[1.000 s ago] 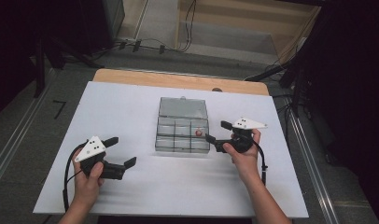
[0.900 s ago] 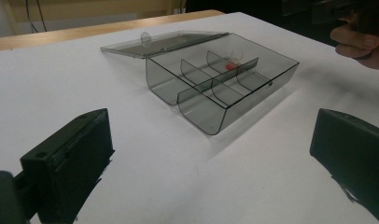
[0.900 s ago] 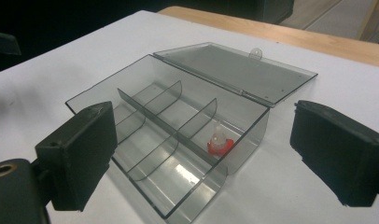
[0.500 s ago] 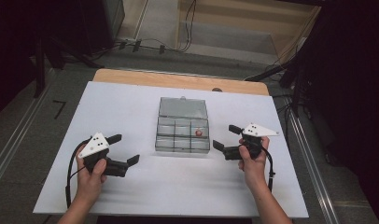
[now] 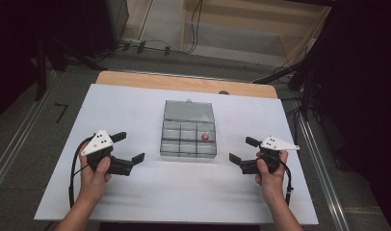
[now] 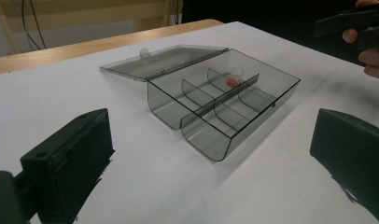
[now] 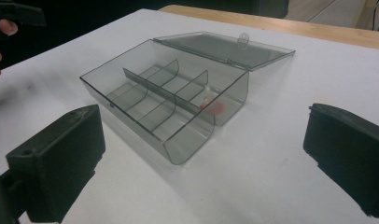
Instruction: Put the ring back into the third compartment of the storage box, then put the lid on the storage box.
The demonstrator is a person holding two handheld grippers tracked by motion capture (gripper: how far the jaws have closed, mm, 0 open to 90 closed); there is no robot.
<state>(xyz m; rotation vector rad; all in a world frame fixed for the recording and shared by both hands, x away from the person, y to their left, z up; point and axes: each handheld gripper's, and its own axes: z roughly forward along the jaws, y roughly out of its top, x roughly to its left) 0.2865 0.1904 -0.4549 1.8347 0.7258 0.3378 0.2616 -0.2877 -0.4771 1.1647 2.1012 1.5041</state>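
Note:
A clear grey compartment box [image 5: 180,144] sits mid-table, its lid [image 5: 188,111] laid open flat behind it. A small red piece [image 5: 205,137] lies in the back right compartment. It appears again as the red piece [image 6: 232,82] in the left gripper view and the red piece [image 7: 214,107] in the right gripper view. My left gripper [image 5: 130,147] is left of the box, open and empty. To the right of the box is my right gripper [image 5: 242,149]. Its jaws have just been opening, and they stand wide with nothing between them. Both gripper views look at the box [image 6: 225,107] [image 7: 164,98] between their own jaws.
The box rests on a white board [image 5: 136,103] with a wooden strip [image 5: 184,83] along its far edge. Cables [image 5: 150,45] lie on the floor beyond. The other hand's gripper [image 6: 360,25] shows at the top right of the left gripper view.
My right gripper has drawn back from the box's right side, moving right and toward the person. The red piece stays in its compartment. The left gripper has hardly moved.

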